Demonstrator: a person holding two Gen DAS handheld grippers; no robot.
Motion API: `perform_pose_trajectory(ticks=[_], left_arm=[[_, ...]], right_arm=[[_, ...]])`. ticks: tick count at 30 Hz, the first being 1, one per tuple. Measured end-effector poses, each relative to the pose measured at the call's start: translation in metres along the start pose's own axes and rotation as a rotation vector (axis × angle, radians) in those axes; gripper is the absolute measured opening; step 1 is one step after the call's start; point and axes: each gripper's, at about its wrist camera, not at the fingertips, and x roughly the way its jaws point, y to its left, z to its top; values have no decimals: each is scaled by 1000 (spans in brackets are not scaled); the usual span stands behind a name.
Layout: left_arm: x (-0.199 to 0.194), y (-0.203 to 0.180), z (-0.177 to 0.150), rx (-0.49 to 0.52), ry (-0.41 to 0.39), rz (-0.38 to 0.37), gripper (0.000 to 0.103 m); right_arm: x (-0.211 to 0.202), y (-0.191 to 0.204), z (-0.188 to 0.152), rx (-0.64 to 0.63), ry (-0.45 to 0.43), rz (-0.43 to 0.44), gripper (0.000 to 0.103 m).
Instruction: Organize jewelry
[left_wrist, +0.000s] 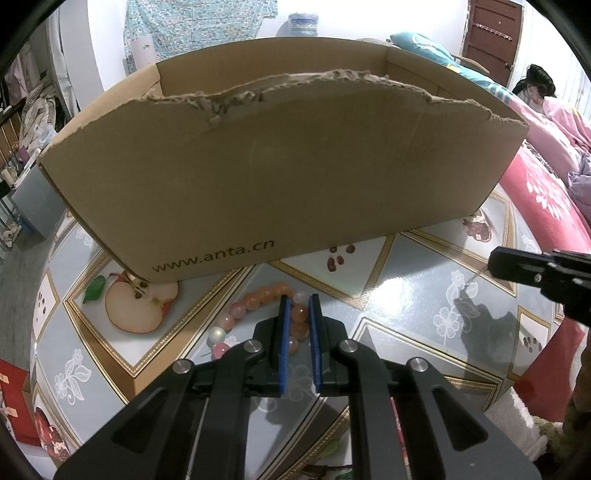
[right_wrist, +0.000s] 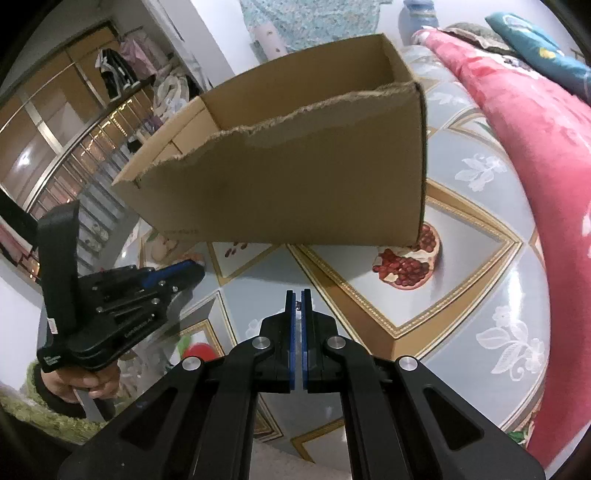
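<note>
From the left wrist, the left gripper (left_wrist: 299, 301) is squeezing a bead bracelet (left_wrist: 258, 314) between its blue pads (left_wrist: 283, 332). The rest of the bracelet is lying on the table (left_wrist: 406, 314), curling away to the left of the jaws. The beads look hard, round and slippery, so holding the string between two beads seems safest. Straight ahead of the jaws, the cardboard box (left_wrist: 280, 173) is showing "www.anta.cn".

From the right wrist, the right gripper (right_wrist: 298, 295) is pinching something tiny and thin between nearly closed jaws; it is too small to name. The box (right_wrist: 295, 184) is standing just ahead.
</note>
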Motion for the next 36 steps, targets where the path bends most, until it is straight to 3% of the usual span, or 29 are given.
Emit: perform_pose_trajectory(ticks=[5, 9, 15, 20, 24, 31, 36], left_arm=[[0, 0, 0, 1, 0, 0, 9], [0, 0, 0, 0, 0, -1, 9], [1, 0, 0, 0, -1, 0, 10], [0, 0, 0, 0, -2, -1, 10], [0, 0, 0, 0, -1, 0, 10], [1, 0, 0, 0, -2, -1, 10], [1, 0, 0, -1, -2, -1, 10]], right_arm=[[8, 9, -2, -64, 20, -78, 6], [11, 20, -7, -136, 27, -127, 30], [12, 29, -13, -223, 12, -196, 32], [21, 31, -14, -244, 18, -242, 32], [32, 37, -14, -246, 16, -257, 25], [38, 42, -14, -247, 9, -262, 3], [37, 36, -11, -206, 10, -231, 1]])
